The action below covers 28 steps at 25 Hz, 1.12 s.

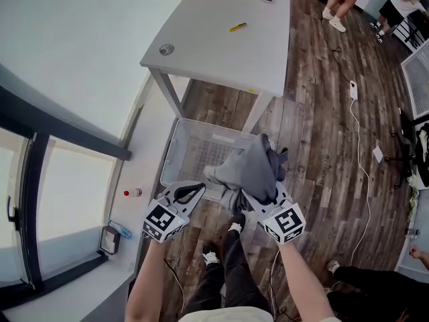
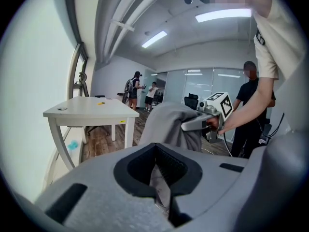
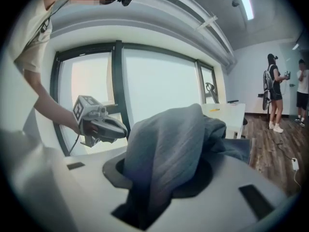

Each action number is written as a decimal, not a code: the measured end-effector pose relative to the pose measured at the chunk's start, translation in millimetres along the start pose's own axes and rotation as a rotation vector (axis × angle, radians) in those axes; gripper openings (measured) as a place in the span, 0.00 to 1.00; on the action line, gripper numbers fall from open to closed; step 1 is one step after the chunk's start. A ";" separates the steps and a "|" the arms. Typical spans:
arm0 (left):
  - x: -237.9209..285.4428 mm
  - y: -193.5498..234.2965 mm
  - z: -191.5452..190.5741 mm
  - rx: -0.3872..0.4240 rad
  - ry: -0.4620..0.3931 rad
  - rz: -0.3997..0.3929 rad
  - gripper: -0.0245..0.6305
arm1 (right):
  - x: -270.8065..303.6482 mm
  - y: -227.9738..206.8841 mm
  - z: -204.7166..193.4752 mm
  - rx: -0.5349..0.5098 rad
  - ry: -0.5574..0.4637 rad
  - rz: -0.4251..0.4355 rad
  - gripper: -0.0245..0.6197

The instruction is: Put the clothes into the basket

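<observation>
Right tongs (image 1: 253,198) gripping a bunched grey garment (image 1: 255,166), with cloth heaped over the jaws. Left tongs (image 1: 198,189) closed on a thin edge of the same garment (only a strip shows between the jaws). Garment hangs at frame centre, over the lower-right part of the basket (image 1: 170,154), which sits on the floor under the tabletop (image 1: 221,39). Nothing seen in the basket yet. Judged remaining: lower and release.

Office indicated: white desk (image 1: 228,39) placed far, window wall (image 1: 60,59) at left; glass partitions (image 2: 193,80), swivel chair (image 2: 191,102), ceiling strip lights (image 2: 223,15) seen.
</observation>
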State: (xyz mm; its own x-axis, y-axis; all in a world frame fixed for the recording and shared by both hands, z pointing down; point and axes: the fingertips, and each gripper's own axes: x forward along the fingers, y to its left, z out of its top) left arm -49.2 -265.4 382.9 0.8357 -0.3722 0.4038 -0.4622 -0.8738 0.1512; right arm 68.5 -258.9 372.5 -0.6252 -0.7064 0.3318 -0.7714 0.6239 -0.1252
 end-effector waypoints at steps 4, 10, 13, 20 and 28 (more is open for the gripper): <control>31.2 34.1 -16.1 -0.021 0.016 0.055 0.06 | 37.9 -33.1 -53.2 -0.023 0.095 0.025 0.30; 79.2 79.8 -65.0 -0.020 0.043 0.063 0.06 | 89.8 -69.5 -128.5 -0.031 0.172 0.013 0.30; 104.3 107.3 -95.4 -0.057 0.023 0.061 0.06 | 121.5 -79.7 -170.1 -0.013 0.218 0.013 0.30; 171.8 151.9 -209.3 -0.092 0.032 0.011 0.06 | 194.0 -82.3 -285.2 -0.037 0.317 0.038 0.29; 233.1 191.3 -374.9 -0.135 0.103 0.007 0.06 | 250.4 -111.0 -442.1 -0.068 0.545 -0.014 0.29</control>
State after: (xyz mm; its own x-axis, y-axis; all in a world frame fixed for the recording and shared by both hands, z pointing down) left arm -54.0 -402.0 844.2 0.8008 -0.3378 0.4945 -0.5092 -0.8188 0.2652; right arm 50.0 -357.2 882.8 -0.4492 -0.4502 0.7717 -0.7582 0.6490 -0.0628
